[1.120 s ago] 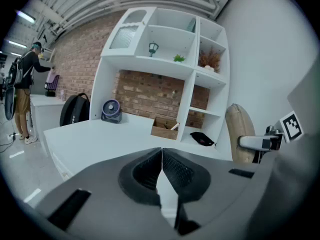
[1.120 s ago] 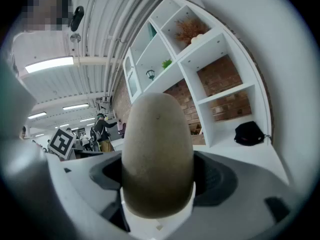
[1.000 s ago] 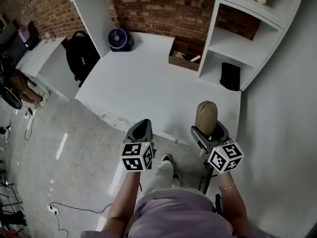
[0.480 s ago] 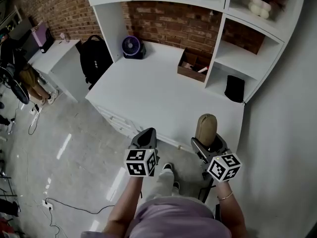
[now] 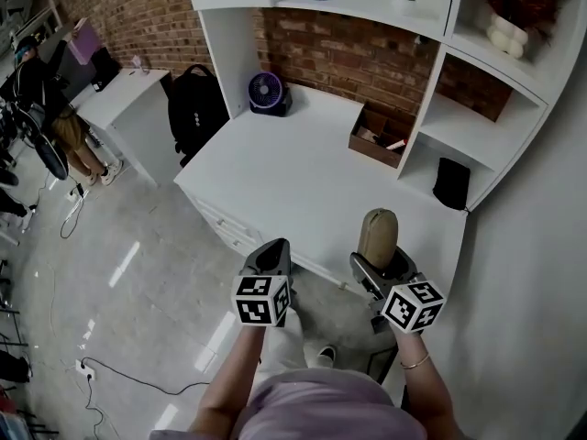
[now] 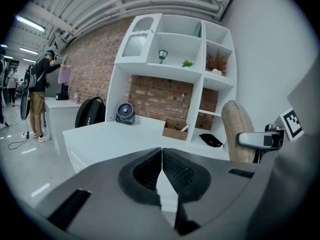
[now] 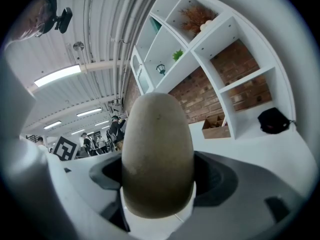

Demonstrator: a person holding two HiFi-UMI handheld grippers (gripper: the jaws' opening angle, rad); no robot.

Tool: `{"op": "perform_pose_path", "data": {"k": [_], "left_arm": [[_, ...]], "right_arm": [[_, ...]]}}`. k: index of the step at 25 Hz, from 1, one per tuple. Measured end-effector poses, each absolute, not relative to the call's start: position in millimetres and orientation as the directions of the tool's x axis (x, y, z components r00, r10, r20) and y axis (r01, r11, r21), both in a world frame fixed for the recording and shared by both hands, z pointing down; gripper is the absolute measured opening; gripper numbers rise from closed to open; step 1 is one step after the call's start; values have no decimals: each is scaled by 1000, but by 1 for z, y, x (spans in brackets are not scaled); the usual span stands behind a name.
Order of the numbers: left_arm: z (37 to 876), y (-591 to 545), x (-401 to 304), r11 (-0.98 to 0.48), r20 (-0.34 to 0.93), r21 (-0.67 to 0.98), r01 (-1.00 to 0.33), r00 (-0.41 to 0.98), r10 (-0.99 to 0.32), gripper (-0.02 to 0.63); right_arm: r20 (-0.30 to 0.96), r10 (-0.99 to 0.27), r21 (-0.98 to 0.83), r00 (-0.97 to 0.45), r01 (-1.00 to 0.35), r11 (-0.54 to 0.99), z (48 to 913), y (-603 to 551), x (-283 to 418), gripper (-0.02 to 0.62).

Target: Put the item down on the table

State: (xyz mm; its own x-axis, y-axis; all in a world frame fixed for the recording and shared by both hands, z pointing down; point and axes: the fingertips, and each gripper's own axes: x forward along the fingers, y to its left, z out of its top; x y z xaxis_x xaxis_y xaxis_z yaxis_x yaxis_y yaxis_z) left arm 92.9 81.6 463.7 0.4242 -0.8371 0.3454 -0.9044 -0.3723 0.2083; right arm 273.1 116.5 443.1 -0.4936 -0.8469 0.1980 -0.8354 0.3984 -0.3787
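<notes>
Tan egg-shaped item (image 5: 379, 232), upright, gripped in the right claw (image 5: 378, 262)

Head view: overhead, facing steeply down; table (image 5: 303, 172) mid-frame, shelf unit (image 5: 477, 122) at upper right.
Left gripper view: low, near table height, facing level across the table to the shelf unit.
Right gripper view: low, tilted upward.
Shared by all: table, shelf unit.

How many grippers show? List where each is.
2: left gripper, shut and empty; right gripper beside it, holding the tan rounded item; both near the table's front edge.
</notes>
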Motion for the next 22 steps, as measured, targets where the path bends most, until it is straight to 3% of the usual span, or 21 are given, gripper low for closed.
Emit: {"op": "perform_pose_path", "data": {"k": [22], "left_arm": [[476, -127, -26, -395, 338, 205, -895, 444, -830, 5]], "right_arm": [[291, -817, -338, -498, -852, 399, 459, -103, 140, 393]]}}
